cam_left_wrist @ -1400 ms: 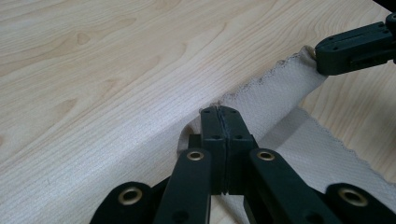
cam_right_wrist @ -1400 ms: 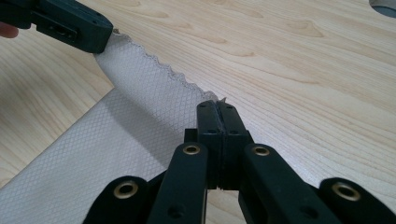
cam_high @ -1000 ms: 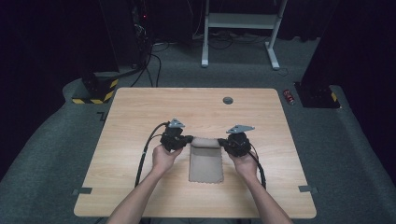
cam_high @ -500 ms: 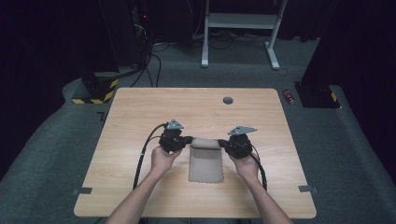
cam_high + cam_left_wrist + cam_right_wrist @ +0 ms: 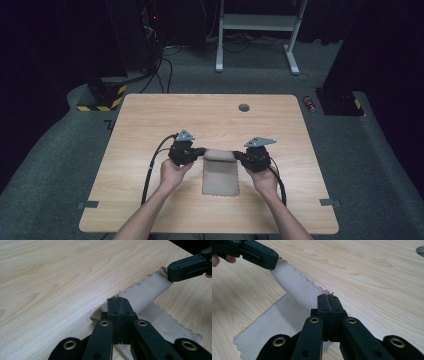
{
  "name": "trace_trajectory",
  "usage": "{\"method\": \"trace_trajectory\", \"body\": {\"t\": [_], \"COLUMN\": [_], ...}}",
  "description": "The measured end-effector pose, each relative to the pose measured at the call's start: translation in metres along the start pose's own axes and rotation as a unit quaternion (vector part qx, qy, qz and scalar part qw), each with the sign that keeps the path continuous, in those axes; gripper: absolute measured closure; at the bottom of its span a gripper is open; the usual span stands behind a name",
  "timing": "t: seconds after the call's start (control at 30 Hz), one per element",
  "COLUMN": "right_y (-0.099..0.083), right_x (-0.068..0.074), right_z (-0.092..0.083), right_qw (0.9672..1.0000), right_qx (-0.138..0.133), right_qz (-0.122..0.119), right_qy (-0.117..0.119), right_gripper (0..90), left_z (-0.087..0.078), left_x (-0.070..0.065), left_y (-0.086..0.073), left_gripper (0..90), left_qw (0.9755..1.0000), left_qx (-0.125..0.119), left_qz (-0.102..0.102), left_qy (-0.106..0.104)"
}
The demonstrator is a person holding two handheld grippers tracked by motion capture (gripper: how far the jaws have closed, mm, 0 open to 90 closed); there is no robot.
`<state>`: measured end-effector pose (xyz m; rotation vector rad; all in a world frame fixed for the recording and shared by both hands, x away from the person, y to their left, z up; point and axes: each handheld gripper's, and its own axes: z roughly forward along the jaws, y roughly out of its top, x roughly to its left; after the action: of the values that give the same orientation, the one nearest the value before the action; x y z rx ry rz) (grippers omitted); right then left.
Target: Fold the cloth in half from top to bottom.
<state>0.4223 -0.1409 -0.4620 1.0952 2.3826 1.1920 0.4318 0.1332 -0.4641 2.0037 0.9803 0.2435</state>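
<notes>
Both claws pinch the far corners of a beige, scallop-edged woven cloth (image 5: 220, 172) on the light wooden tabletop (image 5: 150, 125).

Against the high views of the second before, little has changed: the hands sit in nearly the same spots and the cloth's far edge is curled up as it was, so the fold looks only just begun. The left claw (image 5: 117, 300) is clamped tight on one far corner, the right claw (image 5: 328, 298) likewise on the other. The high view gives the cloth's whole shape, near end flat at mid-table between the hands; the gripper views alone reveal the pinched fabric, the raised edge stretched between the claws, and its mesh weave.
</notes>
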Motion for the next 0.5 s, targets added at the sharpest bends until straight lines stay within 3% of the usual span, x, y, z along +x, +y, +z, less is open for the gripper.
{"method": "trace_trajectory", "body": {"t": [0.5], "right_y": [-0.0036], "right_x": [0.0024], "right_z": [-0.0084], "right_qw": [0.9999], "right_qx": [-0.014], "right_qz": [0.002], "right_qy": [0.009], "right_gripper": [89.7], "left_z": [-0.0075], "left_x": [-0.007], "left_y": [-0.0014], "left_gripper": [89.5], "left_qw": [0.9999], "left_qx": [-0.006], "left_qz": [0.012], "left_qy": [-0.006]}}
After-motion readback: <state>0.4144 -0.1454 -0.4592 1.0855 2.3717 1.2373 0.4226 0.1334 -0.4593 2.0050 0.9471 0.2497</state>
